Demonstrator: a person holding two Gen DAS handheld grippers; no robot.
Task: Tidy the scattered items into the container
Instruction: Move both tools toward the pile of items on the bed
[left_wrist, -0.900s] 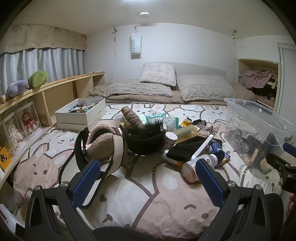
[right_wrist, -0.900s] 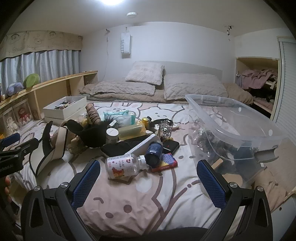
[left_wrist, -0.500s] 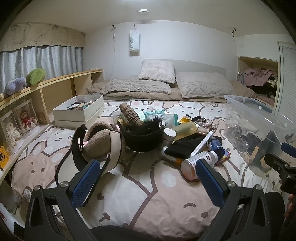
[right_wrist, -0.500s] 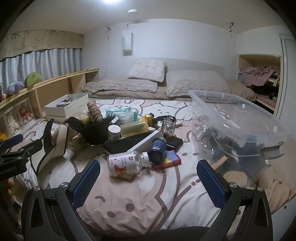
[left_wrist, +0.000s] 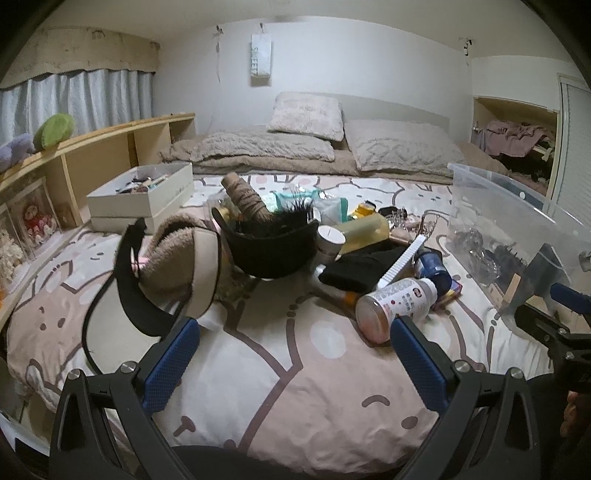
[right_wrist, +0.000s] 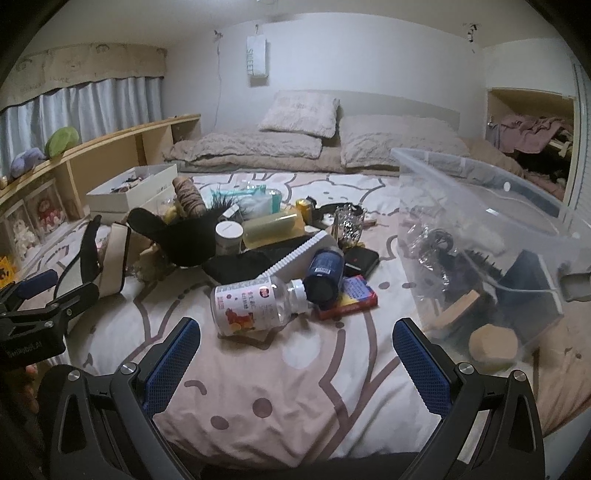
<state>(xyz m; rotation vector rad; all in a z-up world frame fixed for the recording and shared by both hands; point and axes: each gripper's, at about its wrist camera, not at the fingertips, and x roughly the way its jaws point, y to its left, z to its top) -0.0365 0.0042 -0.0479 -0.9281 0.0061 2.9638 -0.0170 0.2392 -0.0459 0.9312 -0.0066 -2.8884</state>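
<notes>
On the far left I see the white box (left_wrist: 147, 199) with small bits in it, near the wooden shelf; it is not my bin, so I leave it. Next comes the fuzzy brown slipper (left_wrist: 177, 258) with its black strap, then the black bowl (left_wrist: 273, 247) with a twine roll (left_wrist: 245, 195) stuck in it; my left gripper (left_wrist: 295, 360) hangs over bare blanket in front of these, its blue pads spread as wide as they go, with nothing between them. In the middle of the pile lie a yellow bottle (right_wrist: 273, 227), a white comb (right_wrist: 295, 254), a dark blue jar (right_wrist: 325, 275) and, closest to me, the clear gummy bottle (right_wrist: 255, 304) on its side; my right gripper (right_wrist: 297, 360) is wide open too and holds nothing; the gummy bottle is just past its tips. On the right stands the clear bin (right_wrist: 461, 173), well open on top, with a few things already inside.

I think the gummy bottle is the best first pick; I should come at it across its round belly, not its slippery cap, squeeze softly, lift it clear of the blue jar that leans on it, then carry it over the bin's rim and let go low.
</notes>
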